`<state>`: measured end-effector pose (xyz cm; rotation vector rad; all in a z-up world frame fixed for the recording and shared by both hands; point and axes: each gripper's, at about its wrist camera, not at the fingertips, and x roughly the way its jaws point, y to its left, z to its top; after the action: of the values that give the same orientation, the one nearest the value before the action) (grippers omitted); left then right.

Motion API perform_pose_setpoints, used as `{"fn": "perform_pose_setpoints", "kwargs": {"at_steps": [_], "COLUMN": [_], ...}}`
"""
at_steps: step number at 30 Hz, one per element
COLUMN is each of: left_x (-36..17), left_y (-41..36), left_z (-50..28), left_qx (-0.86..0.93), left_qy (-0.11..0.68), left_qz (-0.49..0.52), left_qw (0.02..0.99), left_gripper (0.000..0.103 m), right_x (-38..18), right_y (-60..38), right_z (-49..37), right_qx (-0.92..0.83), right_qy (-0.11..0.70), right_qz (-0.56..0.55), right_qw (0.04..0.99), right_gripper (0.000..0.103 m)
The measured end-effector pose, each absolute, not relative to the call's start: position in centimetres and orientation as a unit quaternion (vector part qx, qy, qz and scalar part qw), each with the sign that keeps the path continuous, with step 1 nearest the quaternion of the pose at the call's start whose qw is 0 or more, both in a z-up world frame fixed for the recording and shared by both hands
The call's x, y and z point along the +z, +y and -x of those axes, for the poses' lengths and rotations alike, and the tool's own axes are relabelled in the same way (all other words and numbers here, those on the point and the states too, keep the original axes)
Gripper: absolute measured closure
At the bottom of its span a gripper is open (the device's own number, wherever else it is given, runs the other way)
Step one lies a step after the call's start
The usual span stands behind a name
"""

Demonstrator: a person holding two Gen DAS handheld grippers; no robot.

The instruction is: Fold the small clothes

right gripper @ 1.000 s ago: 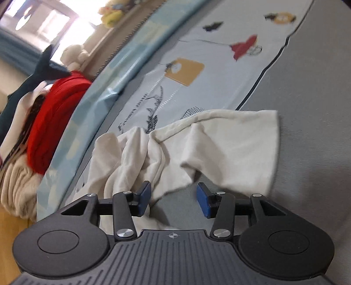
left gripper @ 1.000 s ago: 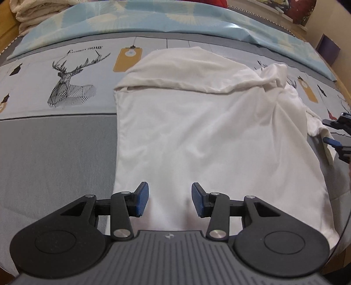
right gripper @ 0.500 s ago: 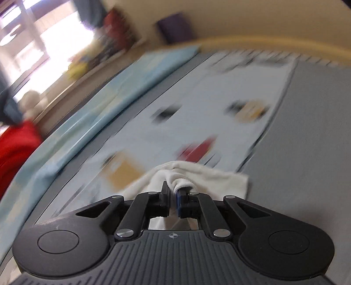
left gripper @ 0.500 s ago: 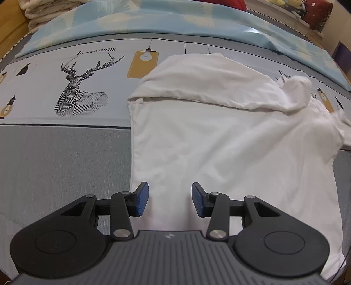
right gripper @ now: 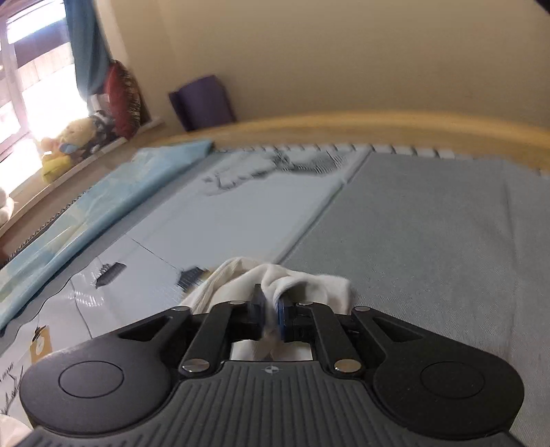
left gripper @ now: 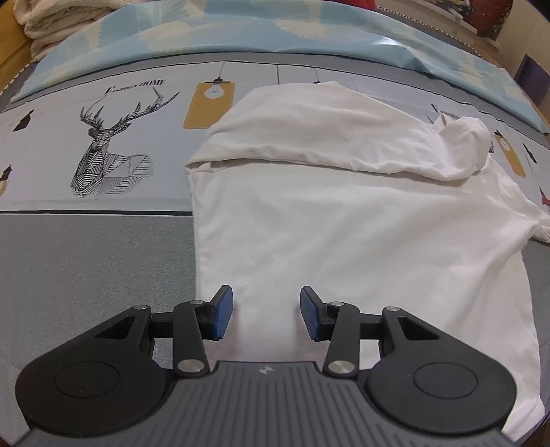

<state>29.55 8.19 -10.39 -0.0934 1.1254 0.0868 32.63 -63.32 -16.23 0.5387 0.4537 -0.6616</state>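
Observation:
A white shirt [left gripper: 343, 223] lies flat on the bed, its far side folded over the body. My left gripper [left gripper: 266, 313] hovers open just above the near hem, with nothing between its blue pads. In the right wrist view my right gripper [right gripper: 270, 309] has a bunched fold of the shirt's sleeve [right gripper: 309, 285] between its pads. The pads still press on the cloth while the jaws are opening slightly. The sleeve is drawn out over the grey part of the sheet [right gripper: 429, 223]. The right gripper does not show in the left wrist view.
A light blue quilt [left gripper: 240, 31] runs along the far side of the bed, with folded towels [left gripper: 51, 20] at its left end. The wooden bed frame [right gripper: 343, 127] curves ahead of the right gripper, with a purple box [right gripper: 202, 101] and stuffed toys [right gripper: 75, 141] beyond.
The right gripper closed on the sleeve and swung outward with it, so its view now faces the bed's end and the wall. The left gripper shifted slightly along the hem and stayed open.

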Motion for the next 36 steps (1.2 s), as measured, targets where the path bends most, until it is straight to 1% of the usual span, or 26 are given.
{"fn": "perform_pose_setpoints", "kwargs": {"at_steps": [1, 3, 5, 6, 7, 8, 9, 12, 14, 16, 19, 21, 23, 25, 26, 27, 28, 31, 33, 36], "left_x": [-10.4, -10.2, -10.1, -10.0, -10.0, -10.0, -10.0, -10.1, -10.3, -10.5, -10.7, -10.8, -10.9, -10.9, -10.8, -10.8, -10.8, -10.8, -10.8, -10.7], "left_y": [8.1, 8.1, 8.1, 8.0, 7.9, 7.9, 7.7, 7.3, 6.9, 6.6, 6.0, 5.8, 5.8, 5.8, 5.8, 5.8, 5.7, 5.5, 5.4, 5.4], "left_z": [-29.6, -29.6, -29.6, -29.7, -29.7, -29.6, -29.6, -29.7, -29.7, -29.7, -29.7, -29.7, -29.8, -29.9, -29.9, -29.9, -30.0, -30.0, -30.1, -30.2], "left_qx": [0.039, 0.036, 0.034, 0.033, 0.032, 0.031, 0.029, 0.026, 0.024, 0.022, 0.018, 0.017, 0.018, 0.019, 0.02, 0.02, 0.019, 0.014, 0.014, 0.015], "left_qy": [0.533, 0.533, 0.531, 0.53, 0.53, 0.53, 0.531, 0.533, 0.534, 0.536, 0.539, 0.54, 0.542, 0.543, 0.542, 0.542, 0.542, 0.542, 0.542, 0.541], "left_qz": [0.045, 0.048, 0.05, 0.051, 0.052, 0.053, 0.053, 0.05, 0.049, 0.049, 0.048, 0.047, 0.048, 0.051, 0.051, 0.052, 0.052, 0.052, 0.052, 0.056], "left_qw": [0.844, 0.844, 0.845, 0.846, 0.846, 0.846, 0.846, 0.844, 0.843, 0.842, 0.841, 0.841, 0.839, 0.838, 0.839, 0.839, 0.839, 0.839, 0.839, 0.839], "left_gripper": [0.055, 0.055, 0.055, 0.055, 0.055, 0.055, 0.055, 0.055, 0.055, 0.055, 0.055, 0.055, 0.055, 0.055, 0.055, 0.055, 0.055, 0.055, 0.055, 0.055], "right_x": [-16.7, -16.5, -15.4, -14.6, -13.9, -13.3, -12.7, -11.7, -11.7, -12.5, -14.5, -15.7, -16.0, -15.8, -15.8, -15.8, -15.7, -14.5, -12.5, -8.1], "right_y": [-64.0, -64.7, -64.6, -64.7, -64.9, -65.0, -65.1, -64.9, -64.7, -64.9, -65.6, -65.7, -65.3, -65.2, -65.0, -64.9, -64.8, -64.5, -64.1, -62.6], "right_z": [-32.2, -30.9, -30.3, -29.7, -29.1, -28.7, -28.3, -28.1, -28.5, -29.4, -31.5, -32.3, -32.9, -33.7, -33.9, -34.2, -34.4, -33.4, -32.8, -31.3], "right_qx": [-0.328, -0.338, -0.395, -0.419, -0.439, -0.465, -0.486, -0.5, -0.464, -0.406, -0.349, -0.345, -0.35, -0.355, -0.358, -0.363, -0.364, -0.365, -0.342, -0.295], "right_qy": [0.227, 0.216, 0.216, 0.202, 0.188, 0.18, 0.167, 0.136, 0.131, 0.141, 0.174, 0.19, 0.202, 0.206, 0.206, 0.21, 0.215, 0.195, 0.137, 0.026], "right_qz": [-0.289, -0.331, -0.312, -0.312, -0.314, -0.312, -0.312, -0.31, -0.325, -0.371, -0.446, -0.464, -0.448, -0.427, -0.42, -0.412, -0.406, -0.399, -0.397, -0.377], "right_qw": [0.87, 0.854, 0.837, 0.828, 0.82, 0.808, 0.799, 0.797, 0.814, 0.823, 0.805, 0.794, 0.797, 0.806, 0.808, 0.809, 0.811, 0.819, 0.841, 0.878], "right_gripper": [0.089, 0.089, 0.087, 0.085, 0.078, 0.073, 0.065, 0.064, 0.064, 0.064, 0.064, 0.064, 0.064, 0.067, 0.071, 0.091, 0.097, 0.099, 0.099, 0.099]}}
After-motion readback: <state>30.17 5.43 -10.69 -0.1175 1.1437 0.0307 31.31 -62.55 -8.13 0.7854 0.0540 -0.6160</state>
